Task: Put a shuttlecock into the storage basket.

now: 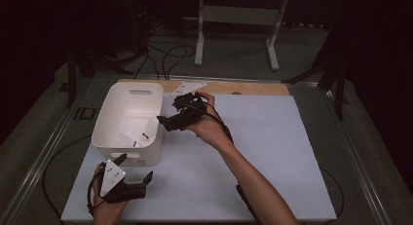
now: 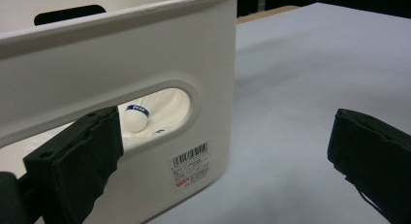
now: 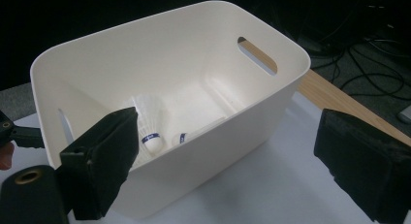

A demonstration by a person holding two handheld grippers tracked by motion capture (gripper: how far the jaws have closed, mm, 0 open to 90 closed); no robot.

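Two white feathered shuttlecocks lie in the white plastic handled bin, left of centre in the high view. Right gripper at the bin's rim and left gripper at lower left both stand apart, empty. Placement looks done, probably; next calls for withdrawing or another fetch.

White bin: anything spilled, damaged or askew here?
Nothing stands out. The white bin sits upright on the table, two shuttlecocks lie inside it, and both grippers are open and apart from it.
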